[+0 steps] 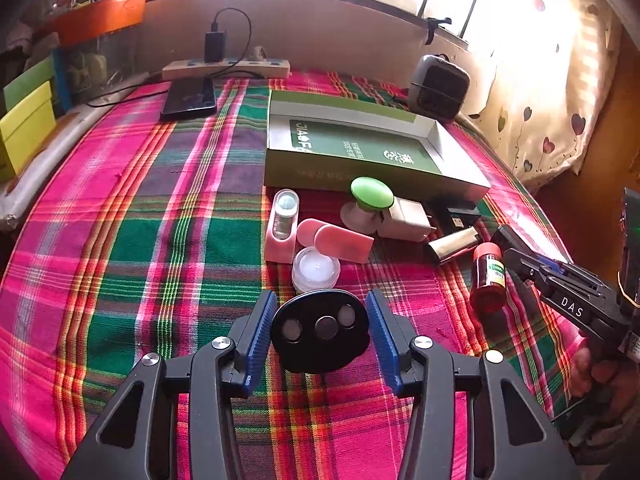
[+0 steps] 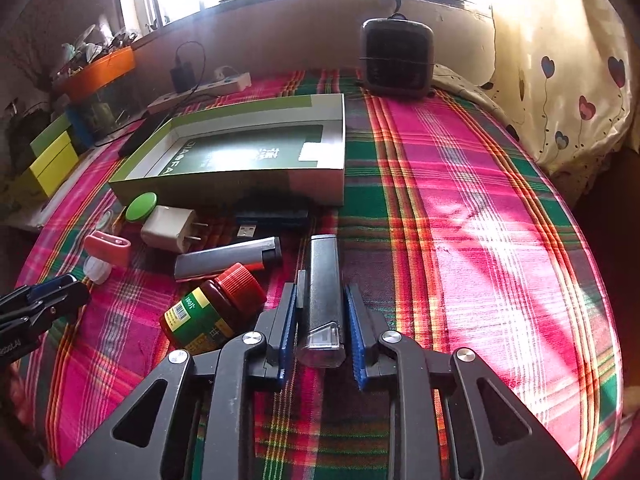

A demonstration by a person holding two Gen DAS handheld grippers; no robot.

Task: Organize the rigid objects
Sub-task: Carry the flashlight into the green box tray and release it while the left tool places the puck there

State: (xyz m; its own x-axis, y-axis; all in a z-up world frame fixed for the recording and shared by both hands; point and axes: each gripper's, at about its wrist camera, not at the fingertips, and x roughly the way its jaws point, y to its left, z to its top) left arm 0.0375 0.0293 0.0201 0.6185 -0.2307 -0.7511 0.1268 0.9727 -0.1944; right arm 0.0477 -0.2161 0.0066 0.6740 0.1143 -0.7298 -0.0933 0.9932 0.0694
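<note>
My left gripper (image 1: 320, 316) is open, its blue pads either side of a black oval disc (image 1: 320, 330) with three round studs; small gaps show on both sides. My right gripper (image 2: 322, 314) is open around a black bar-shaped lighter (image 2: 323, 288) lying on the cloth, with gaps on both sides. An open green box (image 1: 360, 148), also in the right wrist view (image 2: 240, 152), lies behind a cluster: pink holder (image 1: 282, 226), pink cap (image 1: 344, 242), white jar (image 1: 316, 270), green-topped knob (image 1: 372, 192), white charger (image 2: 170, 228), silver lighter (image 2: 228, 260), red-capped bottle (image 2: 216, 308).
A plaid cloth (image 1: 120, 240) covers the table. A phone (image 1: 188, 98) and power strip (image 1: 226, 68) lie at the back. A small dark heater (image 2: 396, 58) stands at the back right. Yellow-green boxes (image 1: 24, 128) sit at the left. A USB device (image 2: 272, 220) lies by the box.
</note>
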